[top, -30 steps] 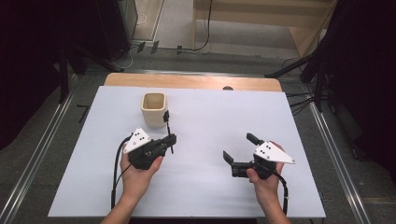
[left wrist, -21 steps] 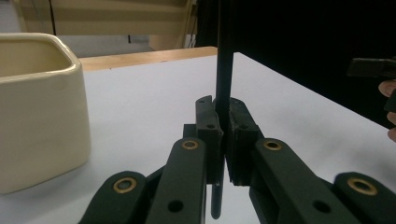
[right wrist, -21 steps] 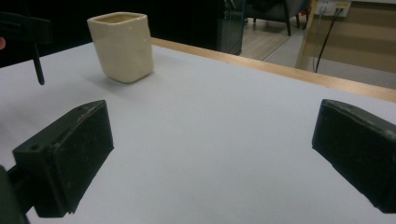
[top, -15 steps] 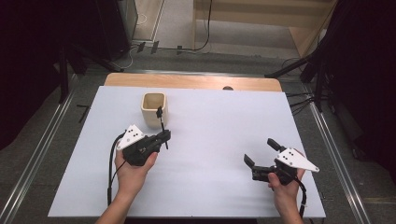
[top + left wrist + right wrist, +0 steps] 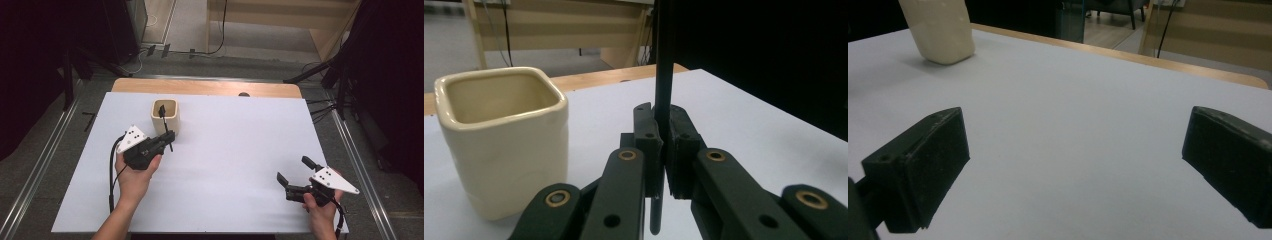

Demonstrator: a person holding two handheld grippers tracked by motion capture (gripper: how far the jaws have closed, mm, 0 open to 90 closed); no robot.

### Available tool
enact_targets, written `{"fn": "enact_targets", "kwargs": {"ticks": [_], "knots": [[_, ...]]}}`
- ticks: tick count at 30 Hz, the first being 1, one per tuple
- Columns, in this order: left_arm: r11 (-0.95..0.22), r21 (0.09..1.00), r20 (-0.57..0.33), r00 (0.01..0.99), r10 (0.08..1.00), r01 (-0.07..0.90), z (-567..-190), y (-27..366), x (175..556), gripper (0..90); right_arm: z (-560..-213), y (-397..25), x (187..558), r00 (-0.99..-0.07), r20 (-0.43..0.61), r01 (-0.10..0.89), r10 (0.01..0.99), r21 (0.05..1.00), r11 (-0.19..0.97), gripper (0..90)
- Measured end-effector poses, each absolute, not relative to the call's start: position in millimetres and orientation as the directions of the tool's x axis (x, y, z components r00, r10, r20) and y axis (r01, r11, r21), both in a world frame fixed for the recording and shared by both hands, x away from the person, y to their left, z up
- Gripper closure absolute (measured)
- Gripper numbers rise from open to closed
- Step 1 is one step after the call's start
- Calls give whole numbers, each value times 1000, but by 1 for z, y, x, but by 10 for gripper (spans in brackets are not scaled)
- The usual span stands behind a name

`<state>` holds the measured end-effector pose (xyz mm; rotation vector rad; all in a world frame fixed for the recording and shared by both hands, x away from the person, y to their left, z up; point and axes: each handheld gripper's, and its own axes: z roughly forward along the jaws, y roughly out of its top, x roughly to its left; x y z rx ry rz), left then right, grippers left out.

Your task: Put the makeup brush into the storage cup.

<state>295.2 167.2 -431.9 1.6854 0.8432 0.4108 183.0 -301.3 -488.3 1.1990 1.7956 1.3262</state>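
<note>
A cream square cup (image 5: 165,116) (image 5: 499,135) (image 5: 940,30) stands upright on the white table towards the back left. My left gripper (image 5: 169,137) (image 5: 663,145) is shut on a thin black pen (image 5: 165,125) (image 5: 663,75), held upright just in front of the cup; in the high view the pen's top overlaps the cup's mouth. My right gripper (image 5: 292,172) (image 5: 1073,165) is open and holds nothing, low near the table's front right corner, its jaws far apart.
The white table surface (image 5: 235,145) spreads wide between both hands. A wooden strip (image 5: 205,87) runs along the far edge. Metal rails (image 5: 45,165) flank the table, with cables on the floor behind.
My left gripper has carried the pen forward and left toward the cup. My right gripper has drawn back to the front right corner, still open.
</note>
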Motion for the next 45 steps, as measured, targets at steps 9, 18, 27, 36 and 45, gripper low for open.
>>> {"fn": "enact_targets", "kwargs": {"ticks": [9, 18, 27, 36, 45], "knots": [[-88, 950, -143, 669, 729, 300, -423, 170, 307, 865, -496, -319, 175, -375, 57, 330, 925, 941, 76, 0], [-95, 956, -119, 660, 742, 279, -408, 171, 321, 864, -500, -326, 173, -366, 57, 336, 929, 939, 75, 0], [-91, 961, -106, 648, 754, 263, -396, 175, 334, 865, -504, -323, 174, -372, 39, 349, 927, 932, 101, 0], [-94, 963, -90, 632, 770, 252, -390, 177, 347, 864, -505, -321, 175, -378, 41, 354, 925, 930, 103, 0], [-94, 966, -77, 617, 783, 240, -381, 177, 360, 864, -506, -321, 175, -378, 41, 354, 925, 930, 103, 0]]}}
